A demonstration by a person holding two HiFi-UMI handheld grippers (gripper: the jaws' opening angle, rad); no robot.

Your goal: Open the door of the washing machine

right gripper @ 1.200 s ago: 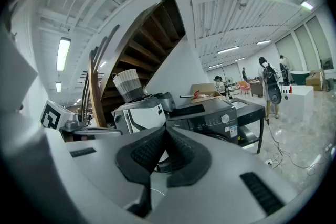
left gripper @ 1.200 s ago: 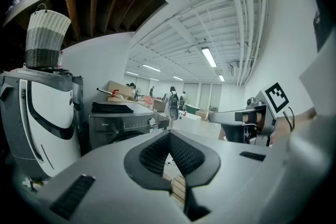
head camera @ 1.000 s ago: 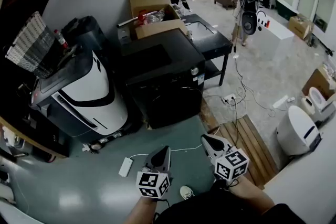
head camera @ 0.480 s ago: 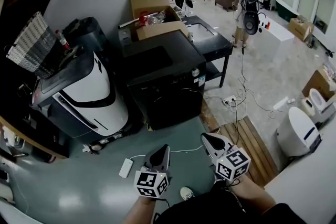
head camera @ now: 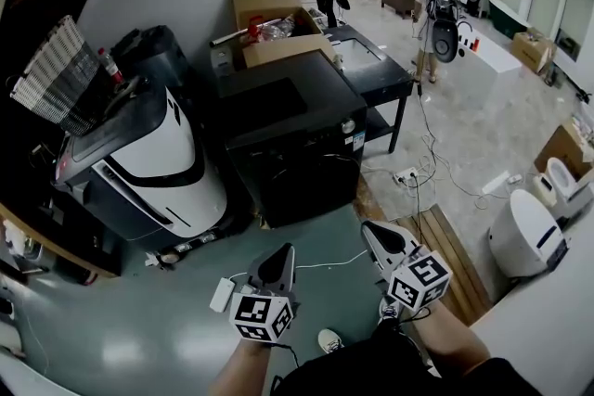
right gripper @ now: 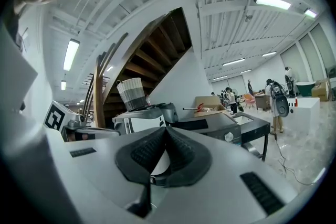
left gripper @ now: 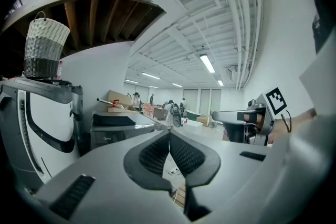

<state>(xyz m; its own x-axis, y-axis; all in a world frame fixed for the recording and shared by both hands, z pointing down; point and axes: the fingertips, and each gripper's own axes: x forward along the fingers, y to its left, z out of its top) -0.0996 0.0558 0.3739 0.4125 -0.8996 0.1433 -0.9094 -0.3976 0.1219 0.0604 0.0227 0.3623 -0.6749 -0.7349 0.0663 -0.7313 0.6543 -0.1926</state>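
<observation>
The black washing machine [head camera: 288, 139] sits dead centre of the head view, with a dark panel on top and a round knob [head camera: 345, 125] at its upper front corner. Nothing on it looks swung open, so I'd call the door shut. I can't tell from here whether the door is that top panel or the dark front face.

Both grippers are low in the frame, well short of the machine. The left gripper [head camera: 283, 253] has its jaws pressed together with nothing between them, and so does the right gripper [head camera: 373, 235]. Each one's own view shows the pads meeting on bare air and pointing towards the machine.

So this looks like the approach, with no contact yet. The next move, I'd say, is to close the distance, find the door's edge or handle, and part a pair of jaws before reaching for it.

There is bare green floor [head camera: 306, 236] between the grippers and the machine's front, which leaves open room to go in. Watch the white power strip [head camera: 222, 295] and its cable at lower left, and the wooden boards [head camera: 436, 255] at lower right. A white-and-black unit [head camera: 162, 167] crowds the machine's left side. A black table [head camera: 376, 74] and a cardboard box [head camera: 269, 14] hem it in behind and to the right. People are standing far off along the top of the frame.
</observation>
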